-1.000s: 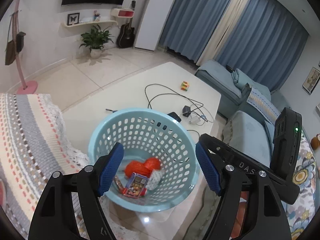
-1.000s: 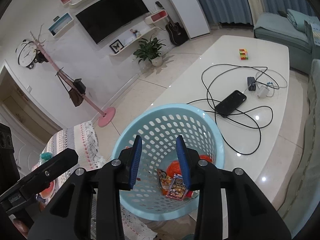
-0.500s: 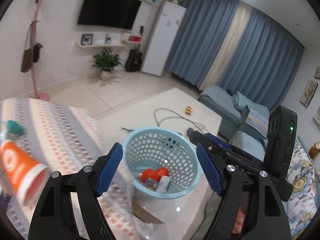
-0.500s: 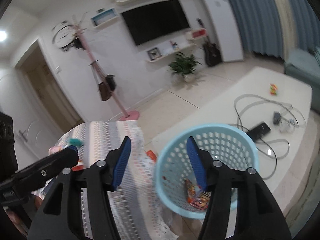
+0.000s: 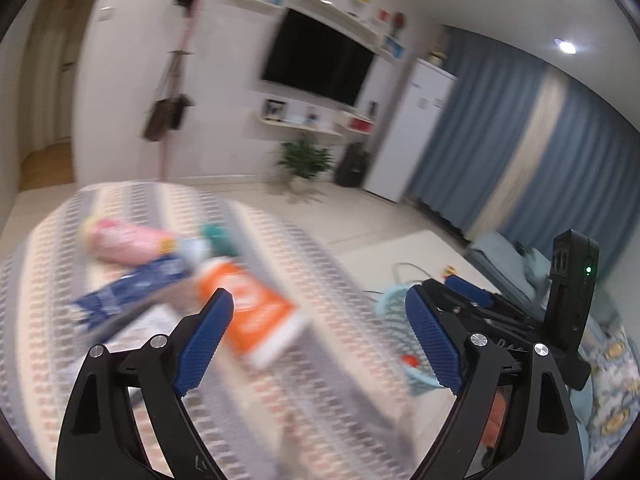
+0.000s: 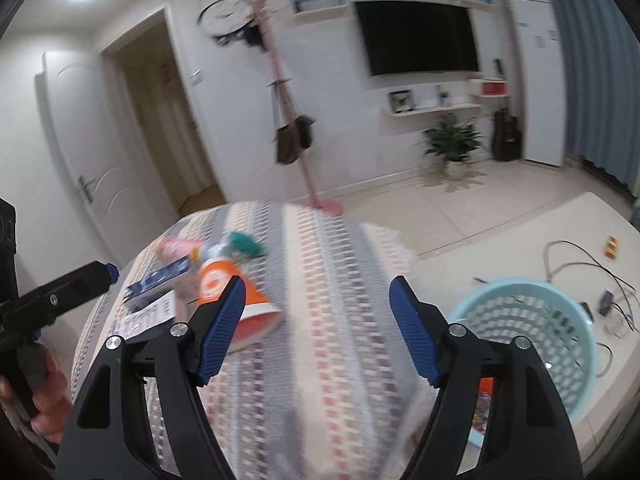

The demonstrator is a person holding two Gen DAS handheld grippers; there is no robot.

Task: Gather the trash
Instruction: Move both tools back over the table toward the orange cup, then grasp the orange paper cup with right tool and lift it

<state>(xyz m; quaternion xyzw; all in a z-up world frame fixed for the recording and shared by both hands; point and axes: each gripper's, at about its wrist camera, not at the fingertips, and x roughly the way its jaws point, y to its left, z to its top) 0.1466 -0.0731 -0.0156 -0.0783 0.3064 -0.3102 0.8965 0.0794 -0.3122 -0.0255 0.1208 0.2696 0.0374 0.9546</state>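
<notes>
Both jaws opening, nothing gripped: left gripper (image 5: 320,340) & right gripper (image 6: 316,322) aimed near orange cup (image 6: 224,280); basket (image 6: 528,320) seen far right.

Both wrist views look slightly downward over the patterned cloth (image 5: 320,280), close above it, sharing the orange cup (image 6: 224,292) and the TV wall beyond.

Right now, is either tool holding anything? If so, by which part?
Nothing is held. The left tool and right tool both have empty jaws that are opening. The orange cup lies untouched on the striped cloth.
</notes>
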